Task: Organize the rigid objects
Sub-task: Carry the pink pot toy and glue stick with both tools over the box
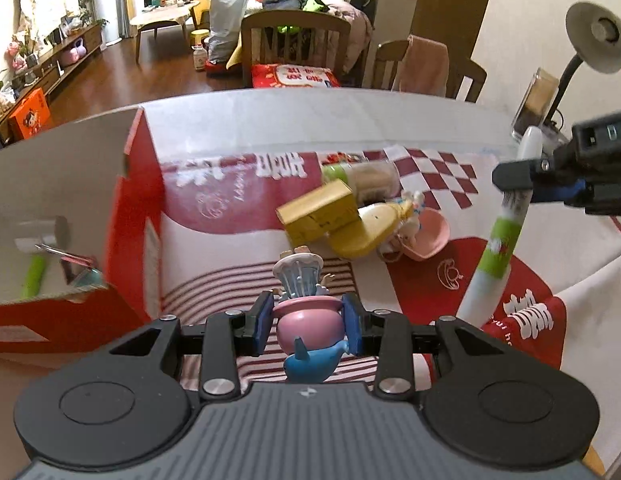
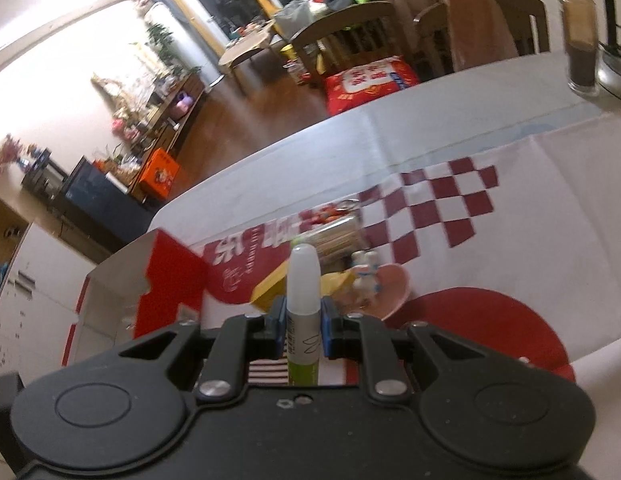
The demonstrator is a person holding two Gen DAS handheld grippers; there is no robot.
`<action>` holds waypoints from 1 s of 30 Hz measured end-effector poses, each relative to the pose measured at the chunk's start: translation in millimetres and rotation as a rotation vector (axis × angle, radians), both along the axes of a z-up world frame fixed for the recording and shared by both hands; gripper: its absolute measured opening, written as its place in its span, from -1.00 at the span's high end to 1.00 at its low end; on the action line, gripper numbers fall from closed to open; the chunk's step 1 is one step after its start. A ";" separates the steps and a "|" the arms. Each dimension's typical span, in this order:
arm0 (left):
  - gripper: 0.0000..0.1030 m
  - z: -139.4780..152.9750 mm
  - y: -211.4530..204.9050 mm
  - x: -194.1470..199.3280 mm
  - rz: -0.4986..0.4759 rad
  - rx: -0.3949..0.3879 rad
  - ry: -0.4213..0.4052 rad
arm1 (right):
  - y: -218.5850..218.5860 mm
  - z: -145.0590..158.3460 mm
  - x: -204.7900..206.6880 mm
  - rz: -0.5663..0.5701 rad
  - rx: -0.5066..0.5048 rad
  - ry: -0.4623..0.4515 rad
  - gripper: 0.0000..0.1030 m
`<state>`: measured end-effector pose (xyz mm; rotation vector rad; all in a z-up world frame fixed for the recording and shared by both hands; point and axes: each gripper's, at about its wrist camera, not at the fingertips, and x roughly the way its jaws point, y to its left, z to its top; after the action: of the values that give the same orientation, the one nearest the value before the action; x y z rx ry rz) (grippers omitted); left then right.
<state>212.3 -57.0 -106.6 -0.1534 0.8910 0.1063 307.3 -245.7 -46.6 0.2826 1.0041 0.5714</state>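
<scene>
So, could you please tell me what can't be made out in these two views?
- Red box contents: left wrist view, blurred and partly behind its wall.
- Tube lower end: right wrist view, hidden behind the right gripper.
- Toy pile beside the pink bowl: overlapping, blurred.
- Figurine face: turned away in the left gripper.

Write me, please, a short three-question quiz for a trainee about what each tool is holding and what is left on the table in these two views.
1. True or false: the left tool is closed on a pink and blue figurine.
2. What does the right tool grip? A) a yellow box B) a white tube with a green band C) a pink bowl
3. Fill in: the open red cardboard box sits to the ___ of the object pile in the left wrist view.

Key:
1. True.
2. B, the white tube; the yellow box and pink bowl lie on the tablecloth.
3. Left.
</scene>
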 end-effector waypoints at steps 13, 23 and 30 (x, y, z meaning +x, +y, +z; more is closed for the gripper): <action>0.30 48.3 81.4 -26.5 0.015 0.003 -0.057 | 87.2 43.6 -30.8 0.123 -0.008 -0.067 0.70; 0.30 63.4 159.4 -50.4 0.060 0.023 -0.082 | 163.4 62.5 -41.5 0.183 0.007 -0.122 0.70; 0.30 62.1 208.7 -60.4 0.078 0.038 -0.078 | 222.6 62.7 -48.6 0.229 -0.021 -0.148 0.70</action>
<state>151.9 151.7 -44.6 -0.1561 0.8047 0.1884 258.7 -23.0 16.1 0.1043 0.9041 0.7779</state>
